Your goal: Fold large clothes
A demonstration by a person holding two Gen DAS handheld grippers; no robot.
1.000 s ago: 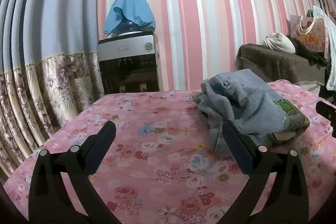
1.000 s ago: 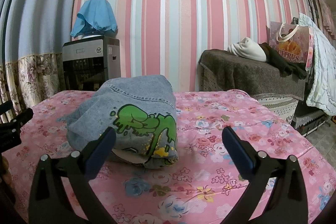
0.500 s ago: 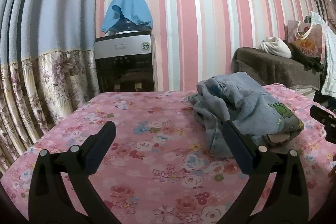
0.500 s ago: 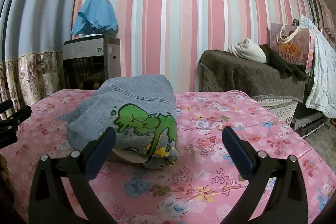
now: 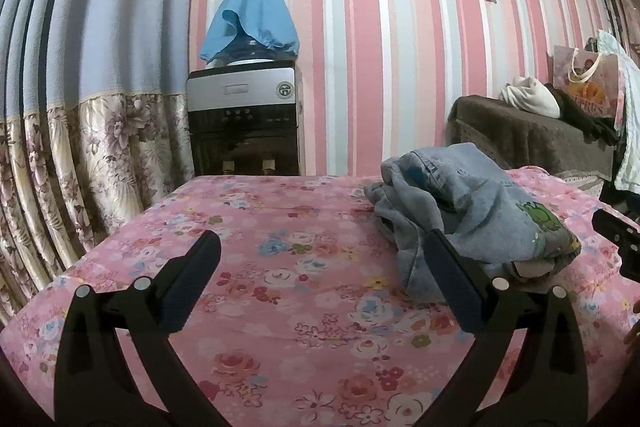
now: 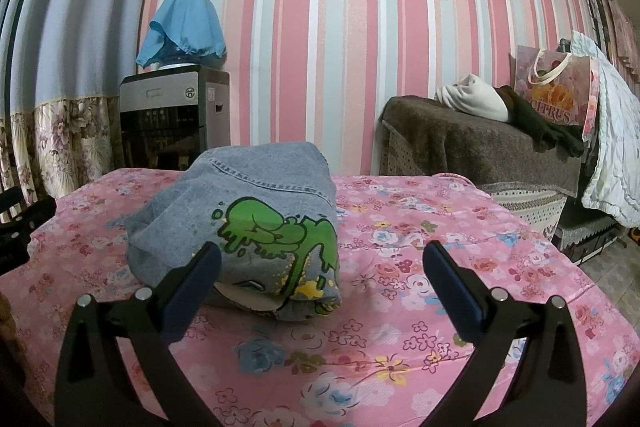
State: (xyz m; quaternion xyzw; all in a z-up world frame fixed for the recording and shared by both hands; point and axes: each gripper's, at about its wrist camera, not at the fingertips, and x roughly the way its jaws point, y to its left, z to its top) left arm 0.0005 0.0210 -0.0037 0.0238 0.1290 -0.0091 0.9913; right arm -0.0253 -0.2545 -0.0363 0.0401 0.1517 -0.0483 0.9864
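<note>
A folded blue denim garment (image 6: 256,211) with a green cartoon print lies in a bundle on the pink floral tabletop (image 6: 440,267). In the left wrist view the same denim bundle (image 5: 472,211) sits to the right of centre, its loose folds facing me. My left gripper (image 5: 320,255) is open over bare cloth, left of the bundle, holding nothing. My right gripper (image 6: 320,255) is open too, just in front of the bundle's printed end, its left finger (image 6: 196,275) overlapping the denim in the picture. The other gripper's tip shows at each view's edge.
A water dispenser (image 5: 244,123) with a blue cover stands behind the table against the striped wall. A brown-draped cabinet (image 6: 480,147) with white and dark clothes and a gift bag (image 6: 556,91) stands at the right. Floral curtains (image 5: 80,167) hang at the left.
The left gripper has drawn back and tilted a little, so the bundle sits slightly farther right. The right view is nearly unchanged. Both grippers stay open.
</note>
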